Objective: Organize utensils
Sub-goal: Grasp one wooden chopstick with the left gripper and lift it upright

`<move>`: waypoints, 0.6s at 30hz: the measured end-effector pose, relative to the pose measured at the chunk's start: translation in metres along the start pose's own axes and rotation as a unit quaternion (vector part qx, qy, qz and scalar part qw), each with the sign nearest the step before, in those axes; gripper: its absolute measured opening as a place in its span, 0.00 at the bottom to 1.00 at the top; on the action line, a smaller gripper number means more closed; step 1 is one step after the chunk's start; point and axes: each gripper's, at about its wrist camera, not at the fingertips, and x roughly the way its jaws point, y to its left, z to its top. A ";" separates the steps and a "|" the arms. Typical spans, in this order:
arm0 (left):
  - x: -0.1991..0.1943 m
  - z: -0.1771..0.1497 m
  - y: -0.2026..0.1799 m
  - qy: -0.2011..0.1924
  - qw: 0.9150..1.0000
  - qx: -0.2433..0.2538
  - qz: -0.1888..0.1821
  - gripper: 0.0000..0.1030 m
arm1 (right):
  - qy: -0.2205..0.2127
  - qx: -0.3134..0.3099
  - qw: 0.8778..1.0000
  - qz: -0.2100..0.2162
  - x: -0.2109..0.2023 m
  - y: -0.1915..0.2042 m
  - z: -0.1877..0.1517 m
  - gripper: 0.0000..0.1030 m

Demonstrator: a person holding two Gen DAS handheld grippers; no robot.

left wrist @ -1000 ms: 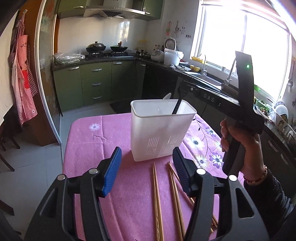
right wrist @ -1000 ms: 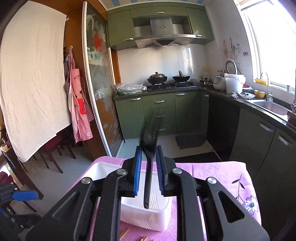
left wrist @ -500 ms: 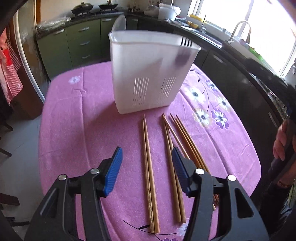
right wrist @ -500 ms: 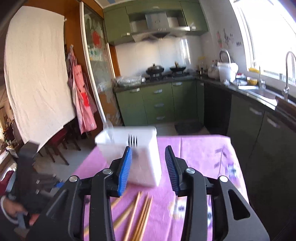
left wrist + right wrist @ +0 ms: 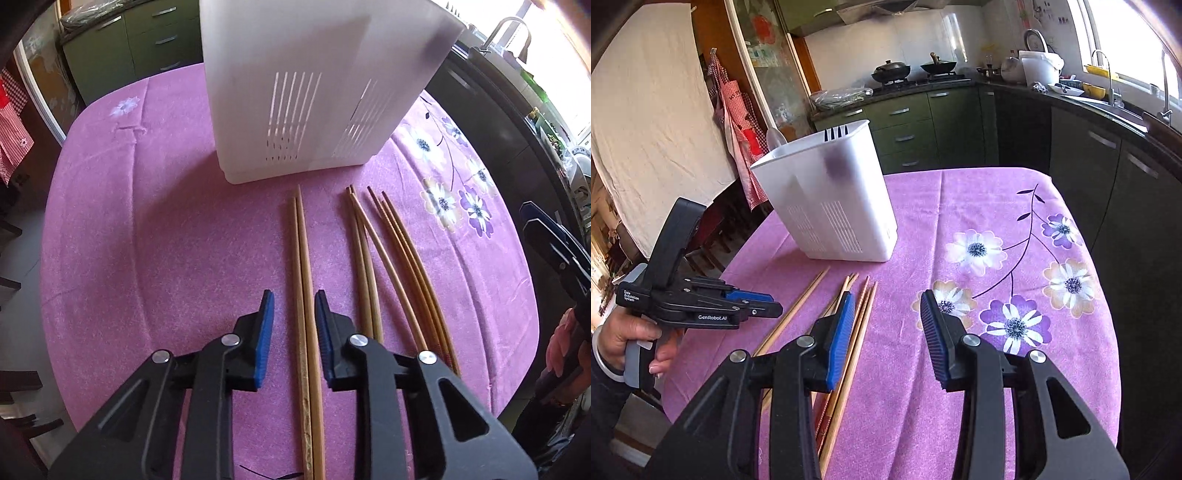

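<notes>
I am tilting my left tool [image 5: 293, 325] steeply down, its jaws just closing narrow around a chopstick pair [image 5: 304, 280] without pressing. My right tool [image 5: 886, 325] is hanging half-open, empty. The holder [image 5: 314, 81] is standing at upper centre.

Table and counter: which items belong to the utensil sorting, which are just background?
Job:
- white utensil holder, black fork and a pale spoon inside
- leftmost chopstick pair, between the left gripper pads, untouched
- other chopsticks on the cloth
- right gripper, open

Background:
- pans on the stove
- checked apron
- sink tap
</notes>
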 end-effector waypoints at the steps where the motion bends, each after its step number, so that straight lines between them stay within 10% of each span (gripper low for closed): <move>1: 0.002 0.001 0.000 0.002 1.000 0.000 0.002 0.20 | 0.001 0.000 1.000 0.001 0.001 0.001 0.001 0.36; 18: 0.031 0.013 -0.021 0.027 0.999 0.027 0.029 0.07 | 0.026 -0.007 1.000 0.011 0.013 0.011 0.003 0.40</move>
